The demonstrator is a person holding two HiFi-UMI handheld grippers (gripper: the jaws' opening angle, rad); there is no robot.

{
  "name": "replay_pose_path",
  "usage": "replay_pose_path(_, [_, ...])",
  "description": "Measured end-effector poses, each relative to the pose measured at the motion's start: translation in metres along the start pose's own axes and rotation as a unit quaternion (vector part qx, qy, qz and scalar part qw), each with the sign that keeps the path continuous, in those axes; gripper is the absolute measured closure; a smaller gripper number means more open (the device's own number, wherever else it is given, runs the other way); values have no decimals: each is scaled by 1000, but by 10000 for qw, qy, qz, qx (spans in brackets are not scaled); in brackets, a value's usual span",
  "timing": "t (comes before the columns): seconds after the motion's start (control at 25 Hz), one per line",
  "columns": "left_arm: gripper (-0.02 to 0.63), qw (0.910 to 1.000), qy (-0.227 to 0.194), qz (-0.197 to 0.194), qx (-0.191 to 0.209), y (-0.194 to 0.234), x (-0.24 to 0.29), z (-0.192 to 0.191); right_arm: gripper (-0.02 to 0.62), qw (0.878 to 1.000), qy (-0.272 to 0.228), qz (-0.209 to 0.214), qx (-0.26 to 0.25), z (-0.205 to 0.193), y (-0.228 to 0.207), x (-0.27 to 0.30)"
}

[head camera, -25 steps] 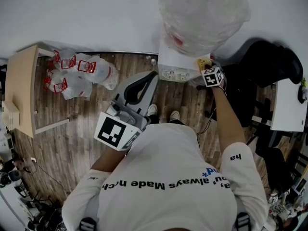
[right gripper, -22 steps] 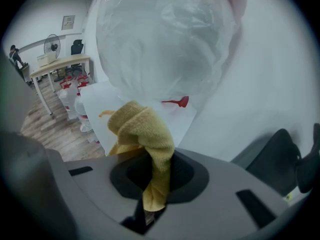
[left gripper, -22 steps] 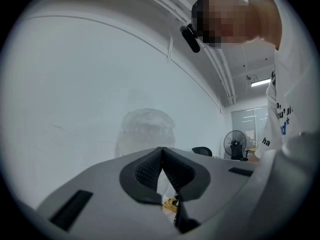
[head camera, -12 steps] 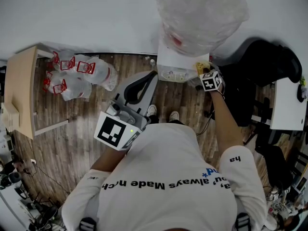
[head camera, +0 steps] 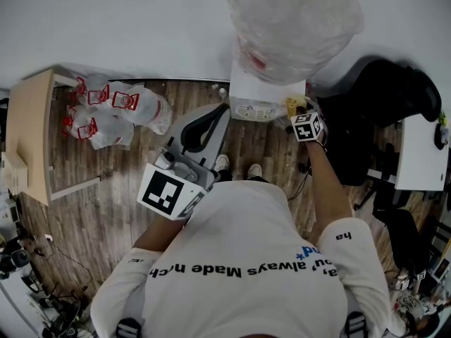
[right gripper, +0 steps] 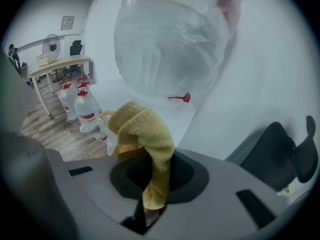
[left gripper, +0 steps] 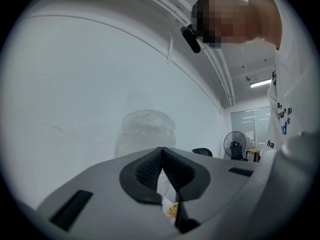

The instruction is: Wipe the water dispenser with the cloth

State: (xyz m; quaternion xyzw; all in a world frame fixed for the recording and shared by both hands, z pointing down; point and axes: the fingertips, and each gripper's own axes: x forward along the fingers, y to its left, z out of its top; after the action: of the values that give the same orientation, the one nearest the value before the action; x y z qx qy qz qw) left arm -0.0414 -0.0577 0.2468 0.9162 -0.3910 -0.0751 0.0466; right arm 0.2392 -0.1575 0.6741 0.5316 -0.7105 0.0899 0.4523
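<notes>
The white water dispenser (head camera: 266,89) stands against the wall, its big bottle (head camera: 292,20) wrapped in clear plastic. My right gripper (head camera: 297,111) is shut on a yellow cloth (head camera: 292,105) and holds it against the dispenser's right front corner. In the right gripper view the cloth (right gripper: 143,132) bunches up out of the right gripper (right gripper: 154,176), just before the dispenser's white top (right gripper: 150,103) and under the bottle (right gripper: 170,39). My left gripper (head camera: 211,122) is shut and empty, held back near the person's body. Its jaws (left gripper: 162,159) meet in the left gripper view, pointing at the bottle (left gripper: 146,129).
Several red-capped water bottles (head camera: 116,108) stand on the wood floor left of the dispenser, next to a light wood table (head camera: 32,136). A black office chair (head camera: 384,111) stands right of the dispenser, with a white desk (head camera: 423,153) beyond. The person's feet (head camera: 239,167) are just before the dispenser.
My right gripper with the cloth has slid a little left and down in the head view along the dispenser's corner. The left gripper has stayed where it was.
</notes>
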Motion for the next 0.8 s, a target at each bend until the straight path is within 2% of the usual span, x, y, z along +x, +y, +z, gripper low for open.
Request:
replay_pose_path(0.28, [588,10000,15,-4,-22,4,2,-1,551,9999,-48,-66,139,-8,7,-5])
replay_pose_path(0.6, [588,10000,9,11,-24,5,-1,-1,537,9998,47,-175,70,-11,8,-9])
replay_pose_path(0.8, [588,10000,32,91,-3,13,-8,-1,537,9964,-516,-475,-472,28,26,-27])
